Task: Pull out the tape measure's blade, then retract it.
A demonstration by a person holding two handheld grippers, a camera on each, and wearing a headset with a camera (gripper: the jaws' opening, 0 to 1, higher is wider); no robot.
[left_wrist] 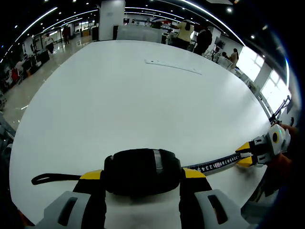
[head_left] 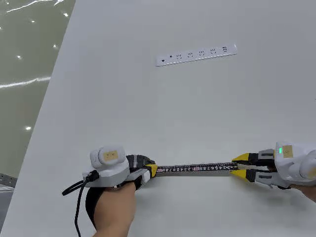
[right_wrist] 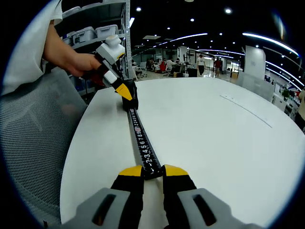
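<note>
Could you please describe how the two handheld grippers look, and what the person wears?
The left gripper and the right gripper have white bodies, yellow-tipped jaws and a tan label on top. The left one trails a black cable; the right one shows a small green light. The person wears a white short sleeve.

Only legible markings were on the tape blade [right_wrist: 144,148]: white digits on black. Right gripper view read 3 4 5 6 7 8 9 running away from the jaws. Left gripper view read 2 3 4 near the far end. In the head view the digits were too small to trust.
</note>
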